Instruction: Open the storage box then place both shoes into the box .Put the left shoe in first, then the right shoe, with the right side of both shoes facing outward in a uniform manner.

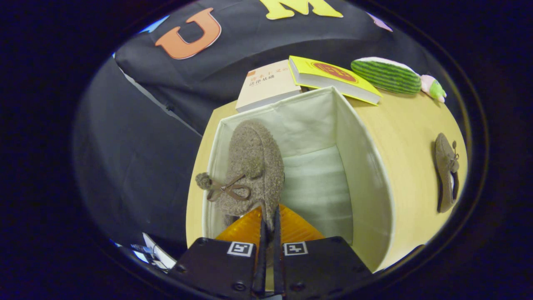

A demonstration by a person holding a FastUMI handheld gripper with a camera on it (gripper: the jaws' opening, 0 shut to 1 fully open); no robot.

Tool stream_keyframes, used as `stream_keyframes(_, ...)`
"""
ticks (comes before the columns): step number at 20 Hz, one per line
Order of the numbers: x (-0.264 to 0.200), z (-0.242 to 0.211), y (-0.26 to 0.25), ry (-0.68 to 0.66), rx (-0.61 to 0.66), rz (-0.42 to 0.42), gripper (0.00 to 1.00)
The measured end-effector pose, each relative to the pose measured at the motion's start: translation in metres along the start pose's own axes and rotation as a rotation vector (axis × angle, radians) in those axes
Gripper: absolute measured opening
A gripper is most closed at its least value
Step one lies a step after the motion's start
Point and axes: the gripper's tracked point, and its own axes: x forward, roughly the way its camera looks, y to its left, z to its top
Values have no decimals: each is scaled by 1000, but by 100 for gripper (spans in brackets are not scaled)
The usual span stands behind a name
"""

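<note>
Your gripper (270,221) is clenched on the heel edge of the fuzzy brown shoe (250,166), low in the centre, inside the open storage box (370,175). Lower it against the left wall before releasing. The second shoe (446,175) waits at right on the table (412,125).

Pale wooden table (408,137) beneath me, open storage box (362,166) at twelve o'clock, two books (266,85) beyond, striped plush (385,75) perhaps a watermelon, second shoe (446,177) at three o'clock.
</note>
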Motion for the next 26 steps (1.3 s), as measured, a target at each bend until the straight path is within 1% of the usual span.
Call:
stream_keyframes(1, -6, 4, 5, -23, -32, 23, 26)
stream_keyframes(2, -14, 8, 10, -44, -63, 48, 41)
stream_keyframes(3, -22, 10, 9, -54, -92, 46, 56)
stream_keyframes(5, -38, 16, -2, -89, -119, 3, 86)
stream_keyframes(6, -47, 20, -6, -99, -136, -7, 100)
stream_keyframes(11, -97, 27, -31, -145, -198, -60, 100)
stream_keyframes(14, -121, 31, -65, -170, -206, -125, 100)
stream_keyframes(19, -144, 35, -142, -167, -189, -215, 100)
stream_keyframes(22, -143, 32, -190, -149, -161, -252, 100)
stream_keyframes(25, -146, 32, -245, -126, -143, -325, 100)
stream_keyframes(26, -147, 31, -257, -118, -135, -330, 100)
